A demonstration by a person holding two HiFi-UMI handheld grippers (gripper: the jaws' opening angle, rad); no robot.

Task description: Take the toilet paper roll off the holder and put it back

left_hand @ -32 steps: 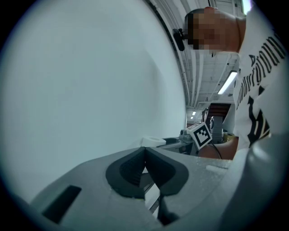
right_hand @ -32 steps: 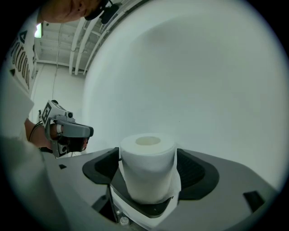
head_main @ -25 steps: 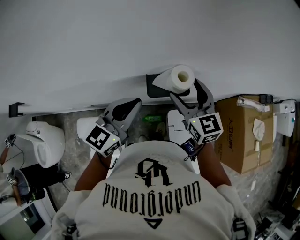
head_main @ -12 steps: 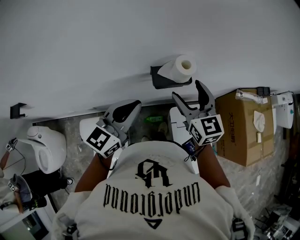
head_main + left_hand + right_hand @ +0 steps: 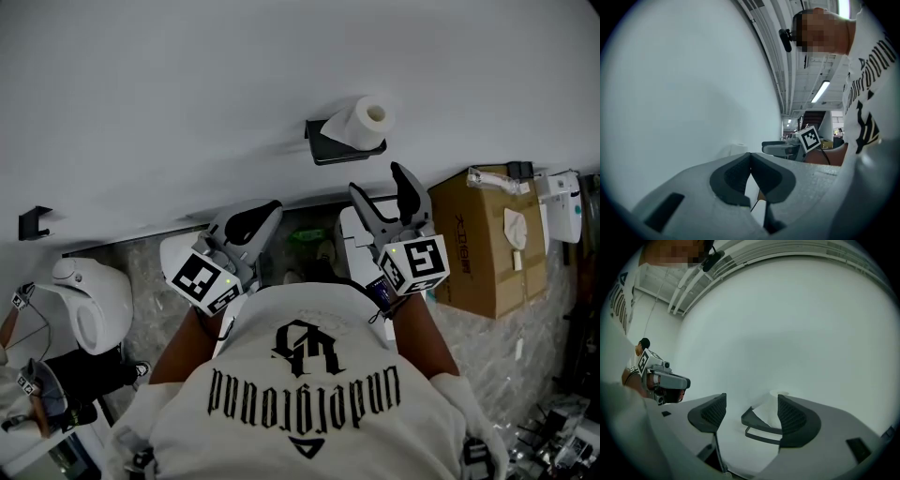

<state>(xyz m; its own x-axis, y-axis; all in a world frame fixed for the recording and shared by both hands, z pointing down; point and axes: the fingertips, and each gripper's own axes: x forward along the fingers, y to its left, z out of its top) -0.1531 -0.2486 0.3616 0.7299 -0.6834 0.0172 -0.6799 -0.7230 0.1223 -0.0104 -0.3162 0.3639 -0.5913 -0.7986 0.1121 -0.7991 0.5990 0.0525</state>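
On white wall, dark holder (toilet paper roll aboard); marbled floor below.

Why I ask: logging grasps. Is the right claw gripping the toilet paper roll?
No, the right claw is open, short of the roll.

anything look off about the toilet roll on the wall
The toilet paper roll seems to stand on end atop the holder, core hole up, rather than on the bar beneath. Otherwise nothing stands out.

One toilet paper roll, one black holder, one cardboard box, and two grippers: left gripper, right gripper.
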